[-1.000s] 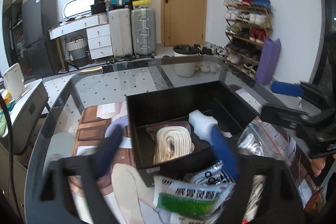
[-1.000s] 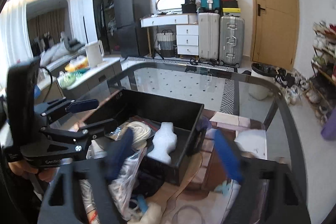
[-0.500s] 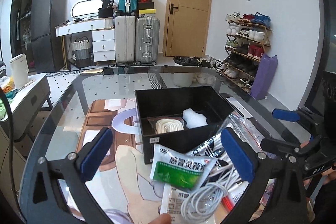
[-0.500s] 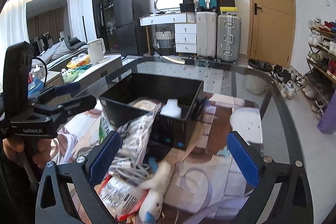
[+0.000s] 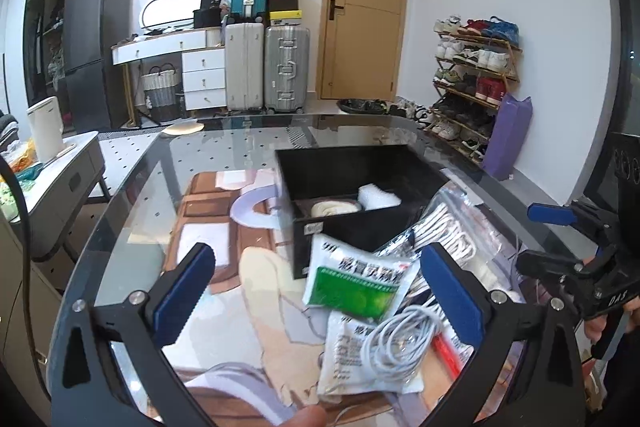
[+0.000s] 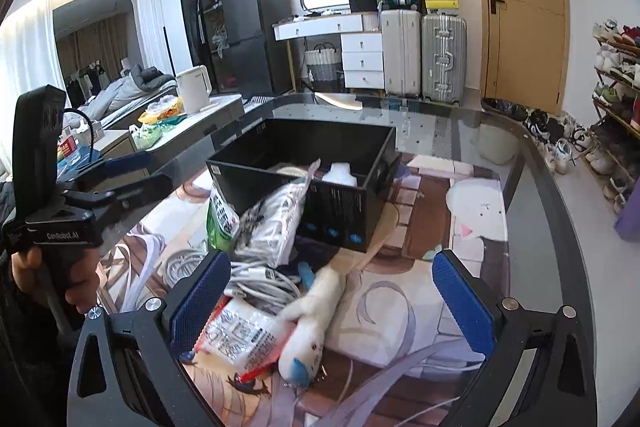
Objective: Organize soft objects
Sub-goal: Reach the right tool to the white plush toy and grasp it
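We hold both claws released and empty above the glass table (image 5: 132,187), with the black box (image 5: 360,183) as our landmark. The left gripper (image 5: 316,297) has its blue pads spread wide over the pile just in front of the box, and the right gripper (image 6: 332,297) is likewise spread over the same heap from the other side. Inside the box already lie a rolled cream cloth (image 5: 334,207) and a white foam piece (image 5: 378,195). Leaning against the near wall of the box are the green-and-white sachet (image 5: 356,285) and a clear bag of white cord (image 6: 276,223); nearer to us than these sit a coil of grey cable (image 5: 400,343), a red-edged packet (image 6: 236,339) and a white plush toy (image 6: 312,323). We judge the next step to be choosing one soft piece, and the plush looks the cleanest pick for the right claw, since it lies on top and apart from the box wall. To do it well we should come down with the pads either side of its body, keep clear of the cable loops touching it, and close gently so it does not drag neighbours along.
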`<action>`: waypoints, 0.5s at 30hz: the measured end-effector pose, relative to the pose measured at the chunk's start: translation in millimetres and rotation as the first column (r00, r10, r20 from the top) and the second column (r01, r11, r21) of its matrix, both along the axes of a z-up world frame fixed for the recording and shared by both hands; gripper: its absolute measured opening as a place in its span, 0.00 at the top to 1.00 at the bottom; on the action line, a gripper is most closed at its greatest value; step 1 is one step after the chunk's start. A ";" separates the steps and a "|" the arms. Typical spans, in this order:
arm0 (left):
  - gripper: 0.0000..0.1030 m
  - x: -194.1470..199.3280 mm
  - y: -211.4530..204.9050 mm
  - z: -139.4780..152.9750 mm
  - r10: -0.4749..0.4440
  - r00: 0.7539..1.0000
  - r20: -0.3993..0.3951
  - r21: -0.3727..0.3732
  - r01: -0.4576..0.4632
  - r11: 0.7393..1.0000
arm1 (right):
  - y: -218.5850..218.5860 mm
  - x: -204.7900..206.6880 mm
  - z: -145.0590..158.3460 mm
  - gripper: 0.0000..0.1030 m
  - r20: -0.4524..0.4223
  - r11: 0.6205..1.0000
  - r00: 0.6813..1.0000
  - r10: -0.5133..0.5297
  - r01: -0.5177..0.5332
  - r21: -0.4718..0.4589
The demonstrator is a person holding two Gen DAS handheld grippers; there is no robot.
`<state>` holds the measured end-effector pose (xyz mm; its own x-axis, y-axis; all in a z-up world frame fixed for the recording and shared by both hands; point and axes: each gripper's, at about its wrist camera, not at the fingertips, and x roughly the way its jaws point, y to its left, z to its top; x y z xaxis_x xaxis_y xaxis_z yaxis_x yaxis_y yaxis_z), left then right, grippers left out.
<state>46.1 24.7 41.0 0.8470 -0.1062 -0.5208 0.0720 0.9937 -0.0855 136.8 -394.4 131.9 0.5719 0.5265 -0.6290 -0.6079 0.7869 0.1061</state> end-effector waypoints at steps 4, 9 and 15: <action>0.00 -4.7 -3.4 -6.1 -0.032 0.999 -0.001 0.007 0.032 0.999 | -0.8 1.9 -8.6 0.00 -0.057 0.999 0.998 0.036 -0.036 0.009; 0.00 -8.7 -0.8 -10.5 -0.035 0.999 0.011 -0.006 0.035 0.999 | 0.2 -6.7 -17.4 0.00 -0.035 0.997 0.998 0.052 -0.053 -0.052; 0.00 -6.9 0.0 -18.4 -0.057 0.998 -0.015 -0.012 0.057 0.998 | 1.8 -3.6 -33.7 0.00 -0.049 0.993 0.998 0.026 -0.031 -0.115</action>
